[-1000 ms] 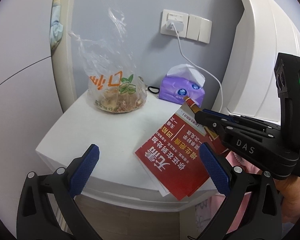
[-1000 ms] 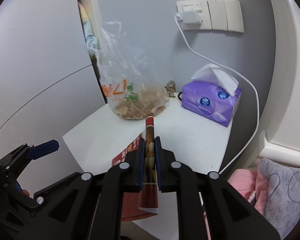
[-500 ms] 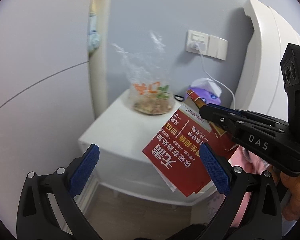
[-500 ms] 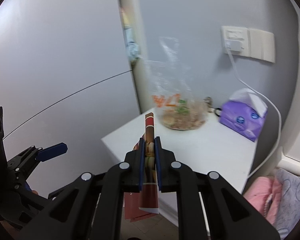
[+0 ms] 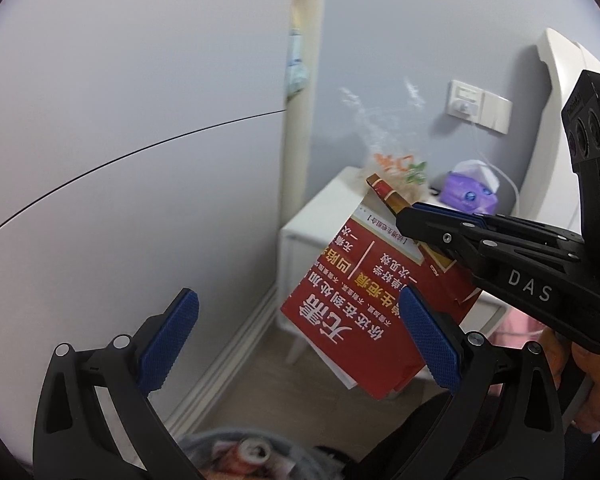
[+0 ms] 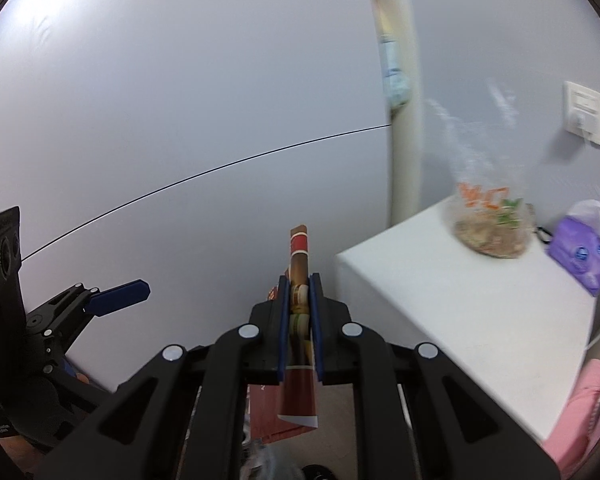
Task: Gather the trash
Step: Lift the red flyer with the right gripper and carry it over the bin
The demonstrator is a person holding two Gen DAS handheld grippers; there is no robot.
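My right gripper [image 6: 299, 280] is shut on a bundle of red printed leaflets [image 6: 299, 308], seen edge-on between its blue pads. In the left wrist view the same leaflets [image 5: 364, 304] hang in the air off the white bedside table [image 5: 320, 220], pinched by the right gripper [image 5: 408, 216] from the right. My left gripper [image 5: 296, 332] stands open with nothing between its fingers, lower left of the leaflets. A clear plastic bag of food scraps [image 6: 492, 228] stands on the table. At the bottom edge sits a dark bag with rubbish [image 5: 244, 454] in it.
A purple tissue pack [image 6: 584, 252] lies at the table's back right. A wall socket [image 5: 466, 100] with a white cable is above it. A grey wardrobe panel [image 5: 120, 140] fills the left. Pink cloth [image 6: 592, 404] lies lower right. A white headboard [image 5: 560, 92] rises at right.
Both grippers have pulled back and swung left, away from the table. The leaflets have been lifted off the tabletop and now hang in the air. The table looks smaller and farther.
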